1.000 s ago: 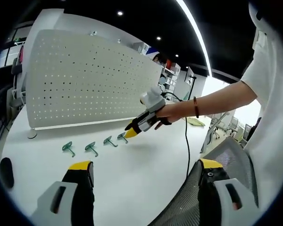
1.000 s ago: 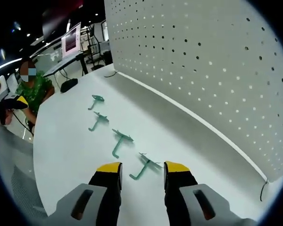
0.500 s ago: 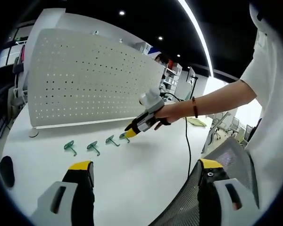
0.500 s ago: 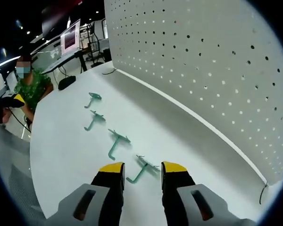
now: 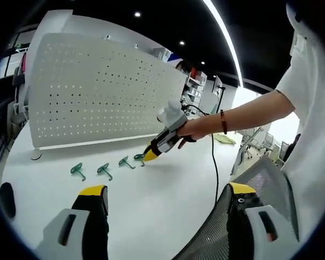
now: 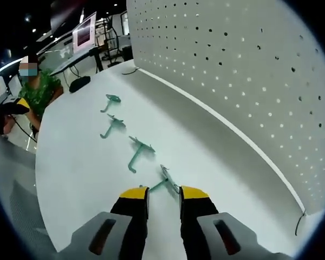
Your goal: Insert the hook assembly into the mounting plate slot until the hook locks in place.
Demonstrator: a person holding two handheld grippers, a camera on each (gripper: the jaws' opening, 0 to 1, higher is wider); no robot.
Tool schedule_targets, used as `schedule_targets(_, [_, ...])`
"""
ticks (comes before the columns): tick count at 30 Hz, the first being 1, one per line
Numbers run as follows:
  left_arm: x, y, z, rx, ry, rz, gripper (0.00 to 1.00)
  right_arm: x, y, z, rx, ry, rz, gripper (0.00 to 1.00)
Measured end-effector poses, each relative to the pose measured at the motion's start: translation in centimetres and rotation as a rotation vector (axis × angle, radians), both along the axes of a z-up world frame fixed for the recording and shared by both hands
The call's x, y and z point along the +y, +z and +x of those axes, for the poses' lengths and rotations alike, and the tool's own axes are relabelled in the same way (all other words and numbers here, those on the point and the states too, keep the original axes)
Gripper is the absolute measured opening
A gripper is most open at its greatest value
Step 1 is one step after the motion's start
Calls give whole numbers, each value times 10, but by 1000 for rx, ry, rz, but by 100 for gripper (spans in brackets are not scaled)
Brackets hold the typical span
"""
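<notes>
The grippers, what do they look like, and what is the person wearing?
Each gripper has two chunky jaws, black with bright yellow tips and pale grey shells. The right gripper carries a white rounded box on top, and a thin black cable hangs from it. The person wears a white short sleeve and a dark beaded bracelet on the wrist.

Four green hooks lie in a row on the white table: in the right gripper view the first hook point(image 6: 111, 101) is upper left of centre, the second hook point(image 6: 112, 127) just below it, the third hook point(image 6: 138, 152) near the middle, and the fourth hook point(image 6: 167, 181) low in the frame. One white pegboard point(image 6: 249, 70) fills the upper right. In the left gripper view, one pegboard point(image 5: 97, 92) stands at upper left.
</notes>
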State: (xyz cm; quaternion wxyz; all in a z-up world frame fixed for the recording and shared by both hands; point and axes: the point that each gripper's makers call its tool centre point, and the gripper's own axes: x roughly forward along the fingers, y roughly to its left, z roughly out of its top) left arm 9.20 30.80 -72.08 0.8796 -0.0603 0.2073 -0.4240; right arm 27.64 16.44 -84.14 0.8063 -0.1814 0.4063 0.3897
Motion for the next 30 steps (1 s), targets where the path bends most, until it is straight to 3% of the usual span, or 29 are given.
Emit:
schedule_targets(7, [4, 0, -1, 5, 9, -4, 93, 2, 3, 7, -54, 22, -16, 21])
schedule_targets(18, [8, 1, 1, 3, 24, 0, 92, 7, -4, 9, -67, 97, -84, 14])
schedule_targets(30, [5, -1, 0, 7, 16, -4, 92, 2, -3, 5, -54, 104, -108, 13])
